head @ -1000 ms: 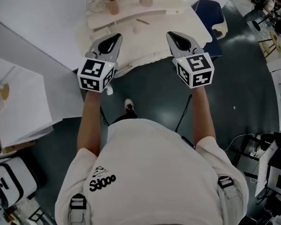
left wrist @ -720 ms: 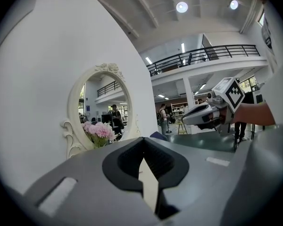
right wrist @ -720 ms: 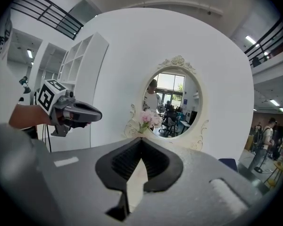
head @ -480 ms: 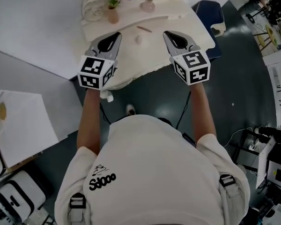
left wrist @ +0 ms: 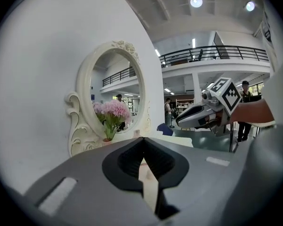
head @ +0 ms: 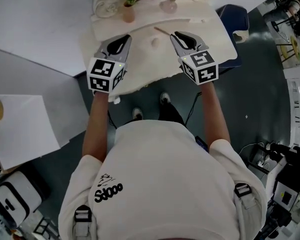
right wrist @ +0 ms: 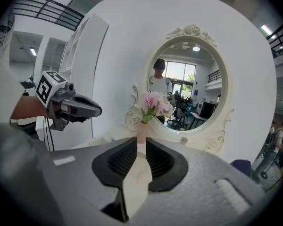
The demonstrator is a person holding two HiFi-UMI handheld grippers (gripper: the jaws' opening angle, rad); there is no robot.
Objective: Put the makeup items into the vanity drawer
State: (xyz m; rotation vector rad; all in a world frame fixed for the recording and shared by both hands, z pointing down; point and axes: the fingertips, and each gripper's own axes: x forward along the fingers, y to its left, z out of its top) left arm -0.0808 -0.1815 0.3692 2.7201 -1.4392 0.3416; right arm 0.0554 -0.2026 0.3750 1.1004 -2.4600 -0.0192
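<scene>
Left claw point(head: 123, 38) closed, empty, right claw point(head: 178, 35) opening — nothing between, both outstretched over vanity point(head: 141, 59).

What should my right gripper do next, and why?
Probably lower the right gripper onto the thin stick lying by its tips on the vanity top: its jaws are opening with nothing between them.

We reach both forearms out level over the table's point(head: 140, 64) near edge; our left gripper point(head: 125, 38) is closed and empty, and our right gripper's point(head: 177, 35) jaws are opening, with nothing between them.
</scene>
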